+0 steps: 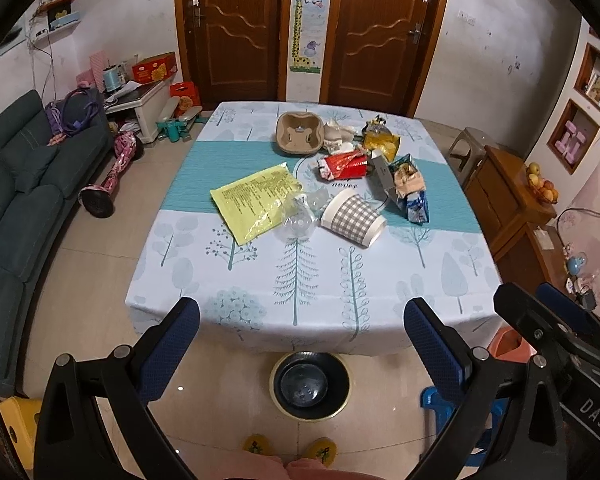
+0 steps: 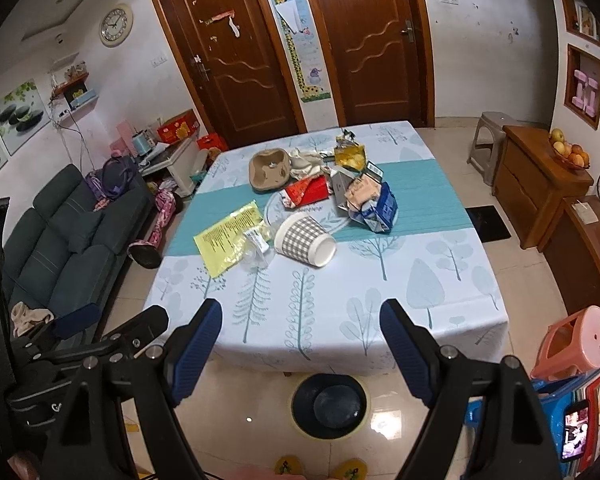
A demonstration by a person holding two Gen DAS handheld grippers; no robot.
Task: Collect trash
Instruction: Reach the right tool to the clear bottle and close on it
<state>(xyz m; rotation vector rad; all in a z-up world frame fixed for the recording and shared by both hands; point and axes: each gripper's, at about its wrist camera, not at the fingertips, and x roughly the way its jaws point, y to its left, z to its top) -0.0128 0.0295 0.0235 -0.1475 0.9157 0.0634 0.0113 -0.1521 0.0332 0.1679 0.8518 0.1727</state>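
- The bench (image 1: 400, 280), under a tree-print cloth, carries all the trash in a loose heap on its far half; nothing has been lifted yet, so I judge the collecting is about to begin
- The bin (image 1: 310, 385) stands on the floor just in front of the near bench edge, dark-lined and open at the top, between the two claws in both views
- The left claw (image 1: 302, 330) hangs short of the bench with its jaws wide apart and nothing between them; the right claw (image 2: 301, 330) is likewise spread and empty, well back from the trash
- The pulp cup carrier (image 1: 300, 134) lies at the far side; it looks light and stiff, best pinched on its raised rim
- The yellow sheet (image 1: 256, 202) lies flat on the teal stripe; thin and limp, it probably needs a pinch at a free corner
- The checked paper cup (image 1: 354, 218) lies on its side near the middle, mouth toward the near edge; light, crushable, likely to roll, so grip across the rim gently
- The clear plastic piece (image 1: 298, 222) touches the sheet; slippery and flimsy by its look
- The wrappers (image 1: 410, 188) lie crumpled to the right, soft and easy to clamp anywhere
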